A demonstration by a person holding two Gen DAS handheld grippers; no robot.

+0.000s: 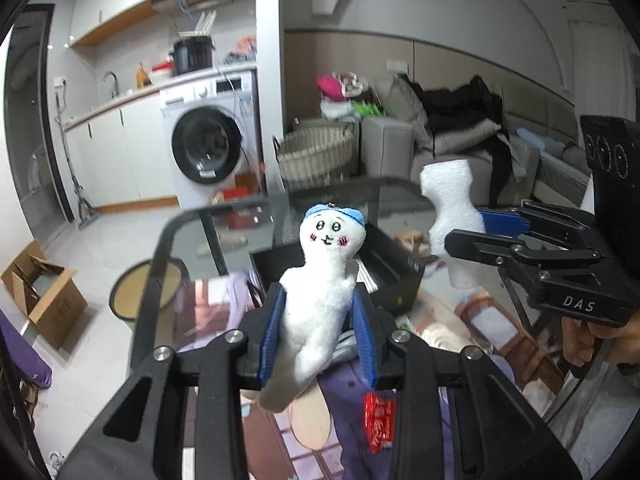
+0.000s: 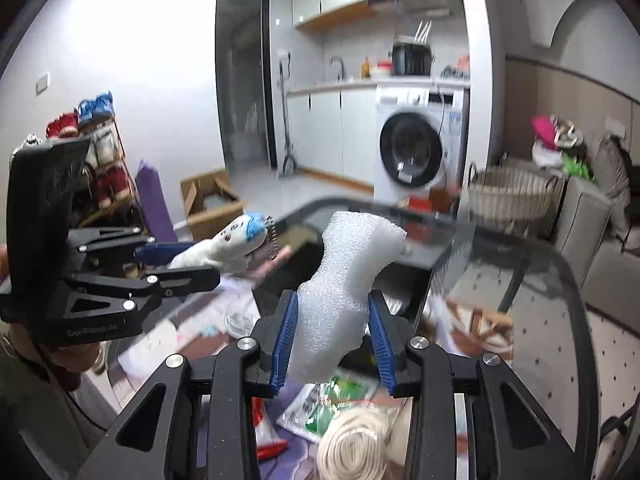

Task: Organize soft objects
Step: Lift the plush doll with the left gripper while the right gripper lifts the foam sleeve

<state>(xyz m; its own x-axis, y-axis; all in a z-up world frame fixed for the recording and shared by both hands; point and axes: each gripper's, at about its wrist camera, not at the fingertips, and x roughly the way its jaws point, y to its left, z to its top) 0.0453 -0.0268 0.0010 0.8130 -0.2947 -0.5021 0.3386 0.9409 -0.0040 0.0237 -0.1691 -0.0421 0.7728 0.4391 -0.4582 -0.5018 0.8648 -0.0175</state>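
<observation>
Your left gripper is clamped on the doll, a white plush figure with a blue cap and a drawn face. Both blue pads press into its body below the arms; the head stands up above the fingertips and one leg hangs down behind the jaws. The doll is off the table, held in the air above it.

Your right gripper is clamped on the foam, a white, pitted, waisted block. Its pads squeeze the lower part, and the wider top leans up and to the right. The foam is also clear of the table.

From the left view, the foam and right gripper sit to the right of the doll, apart from it. From the right view, the doll and left gripper sit to the left.

Below both lies the glass table, with a black box on it just behind the doll. A red packet and a coil of cord lie low in the views, under the grippers.

Past the table's far edge stand a washer, a wicker basket and a sofa piled with clothes; a cardboard box is on the floor at left.
</observation>
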